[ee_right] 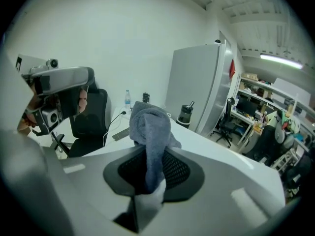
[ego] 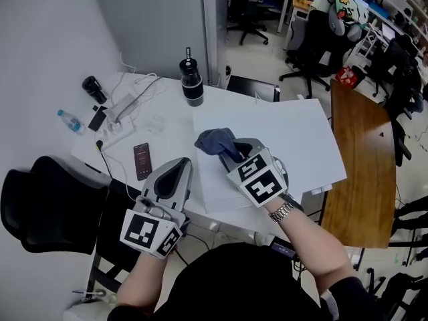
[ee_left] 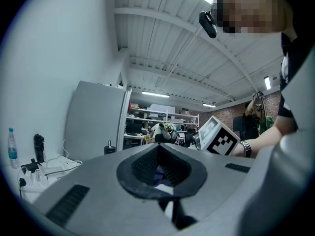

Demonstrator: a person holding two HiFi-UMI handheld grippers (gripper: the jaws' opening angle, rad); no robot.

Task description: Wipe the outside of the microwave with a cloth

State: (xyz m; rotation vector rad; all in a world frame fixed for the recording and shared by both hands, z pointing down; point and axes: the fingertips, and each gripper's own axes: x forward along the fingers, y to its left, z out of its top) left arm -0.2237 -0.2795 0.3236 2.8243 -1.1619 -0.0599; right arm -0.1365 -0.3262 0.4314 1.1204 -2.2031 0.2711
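The microwave shows as a broad flat white top (ego: 287,136) on the desk; its front and sides are hidden from the head view. A grey cloth (ego: 215,141) is bunched on that top near its left side. My right gripper (ego: 231,154) is shut on the cloth, angled down over the top. In the right gripper view the cloth (ee_right: 150,127) stands up from between the jaws of my right gripper (ee_right: 151,170). My left gripper (ego: 180,167) is held level at the microwave's front left corner, shut with nothing in it. The left gripper (ee_left: 160,167) shows its pads together in its own view.
A black bottle (ego: 192,82) stands behind the microwave. A phone (ego: 142,160), a power strip with cables (ego: 124,109) and a small water bottle (ego: 70,121) lie on the desk to the left. A black chair (ego: 47,206) is at the near left, a wooden table (ego: 361,159) on the right.
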